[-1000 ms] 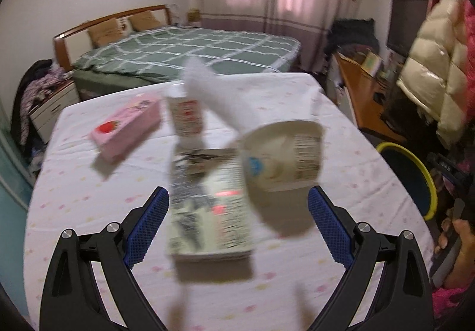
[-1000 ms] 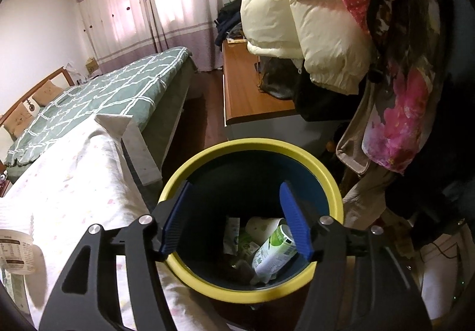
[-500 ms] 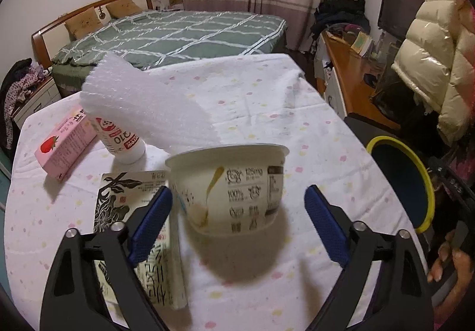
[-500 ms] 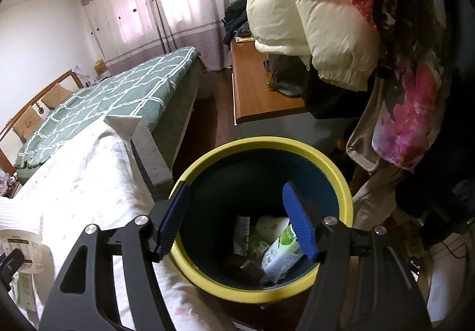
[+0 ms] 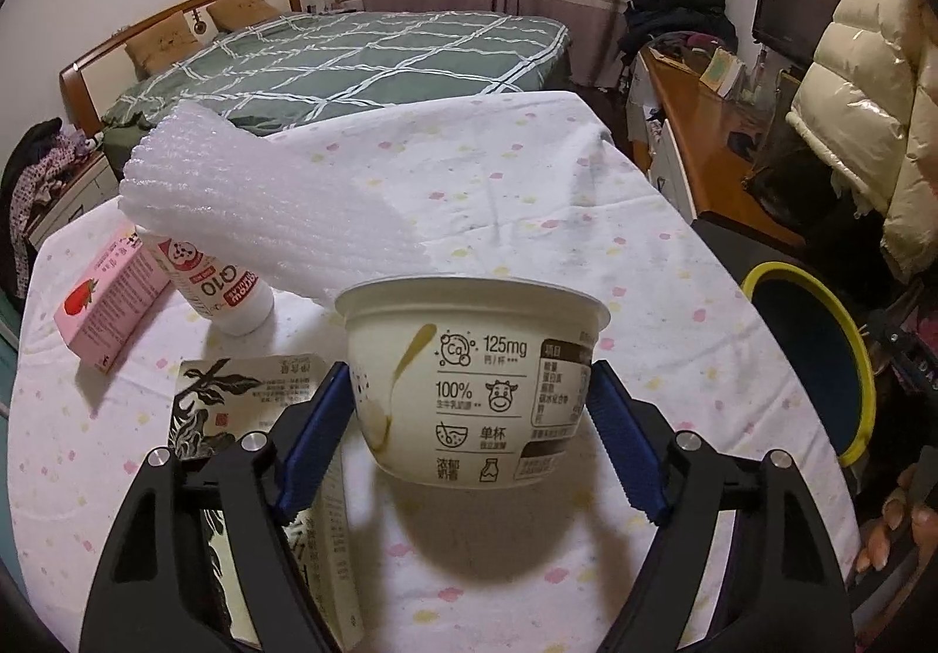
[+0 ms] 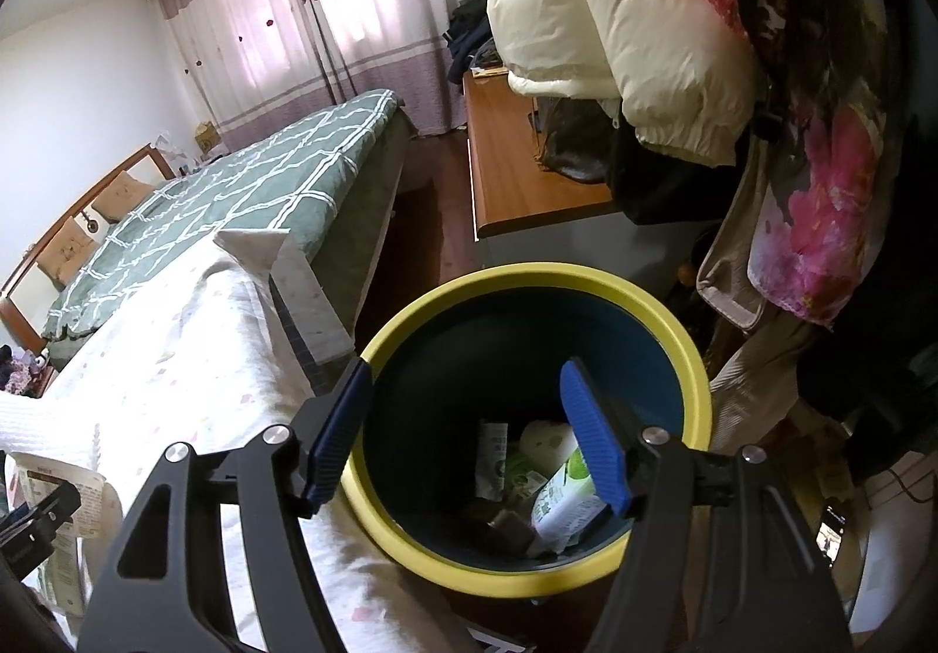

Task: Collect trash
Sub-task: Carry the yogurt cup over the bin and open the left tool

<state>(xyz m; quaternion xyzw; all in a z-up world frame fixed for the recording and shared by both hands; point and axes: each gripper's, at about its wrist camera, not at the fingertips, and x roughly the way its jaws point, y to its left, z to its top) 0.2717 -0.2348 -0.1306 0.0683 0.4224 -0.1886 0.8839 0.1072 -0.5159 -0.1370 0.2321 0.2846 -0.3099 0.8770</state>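
Note:
A white yogurt cup [image 5: 475,377] with black print stands on the table with white foam wrap [image 5: 264,219] sticking out of it. My left gripper [image 5: 469,436] is closed around the cup, its blue pads against both sides. Beside it lie a black-and-white carton [image 5: 258,418], a white bottle [image 5: 223,289] and a pink strawberry carton [image 5: 105,307]. My right gripper [image 6: 469,436] is open and empty above the yellow-rimmed blue bin [image 6: 527,278], which holds several pieces of trash [image 6: 545,483]. The bin also shows in the left wrist view [image 5: 821,348].
The table has a dotted white cloth [image 5: 527,196]. A green-checked bed [image 5: 352,55] lies behind it. A wooden desk [image 6: 516,166] and hanging coats [image 6: 615,37] stand right of the bin.
My left gripper has moved in on the yogurt cup and closed on its sides. My right gripper has stayed open over the bin, shifting only slightly.

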